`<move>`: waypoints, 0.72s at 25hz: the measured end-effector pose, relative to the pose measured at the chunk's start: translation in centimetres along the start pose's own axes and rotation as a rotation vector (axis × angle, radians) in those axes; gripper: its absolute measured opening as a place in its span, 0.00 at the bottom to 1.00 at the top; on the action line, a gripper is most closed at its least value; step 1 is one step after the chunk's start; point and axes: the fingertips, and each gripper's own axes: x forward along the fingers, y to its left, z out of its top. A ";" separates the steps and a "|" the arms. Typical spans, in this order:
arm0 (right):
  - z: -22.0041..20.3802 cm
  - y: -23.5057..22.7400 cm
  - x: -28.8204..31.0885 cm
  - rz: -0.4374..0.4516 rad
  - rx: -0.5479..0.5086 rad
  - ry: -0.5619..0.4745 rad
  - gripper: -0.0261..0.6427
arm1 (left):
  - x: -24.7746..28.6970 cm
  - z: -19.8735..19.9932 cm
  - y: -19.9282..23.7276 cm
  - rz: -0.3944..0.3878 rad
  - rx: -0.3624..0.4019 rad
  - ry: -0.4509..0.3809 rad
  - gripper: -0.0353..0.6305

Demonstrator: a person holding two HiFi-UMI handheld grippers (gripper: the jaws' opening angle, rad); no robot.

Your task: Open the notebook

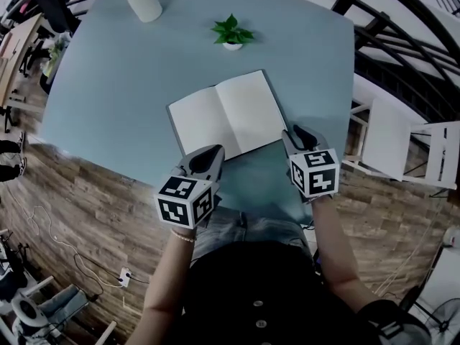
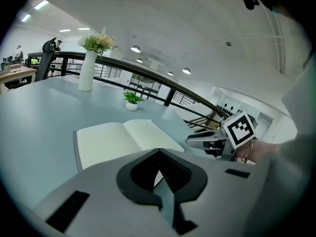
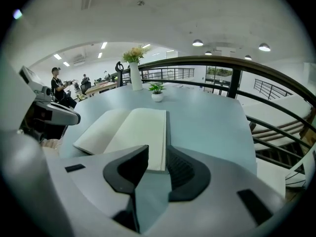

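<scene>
While my left gripper (image 1: 214,154) sits with jaws together at its near edge, I see the notebook (image 1: 228,113) lying open on the table (image 1: 108,85), spread crosswise, its right corner just ahead of my right gripper's (image 1: 294,135) empty, parted jaws.

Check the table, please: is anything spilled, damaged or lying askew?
Nothing stands out. The notebook lies open and flat on the table, only slightly turned against the near edge. The vase and the small plant stand upright, and nothing is spilled.
</scene>
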 end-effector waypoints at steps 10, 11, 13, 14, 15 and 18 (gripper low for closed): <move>6.0 5.6 -3.5 0.033 0.002 -0.202 0.20 | -4.9 2.6 0.9 -0.031 0.064 -0.080 0.08; 6.6 6.3 -3.9 0.038 -0.001 -0.221 0.21 | -5.4 2.8 1.0 -0.031 0.069 -0.089 0.08; 7.7 7.7 -4.7 0.054 -0.002 -0.254 0.23 | -6.6 3.2 1.3 -0.024 0.073 -0.115 0.08; 8.2 8.4 -5.1 0.063 -0.003 -0.270 0.23 | -7.2 3.5 1.5 -0.023 0.071 -0.133 0.08; 8.7 9.1 -5.4 0.072 -0.006 -0.285 0.23 | -7.8 3.7 1.7 -0.024 0.069 -0.150 0.08; 10.2 10.8 -6.3 0.094 -0.021 -0.324 0.23 | -9.1 4.8 2.3 -0.023 0.074 -0.193 0.08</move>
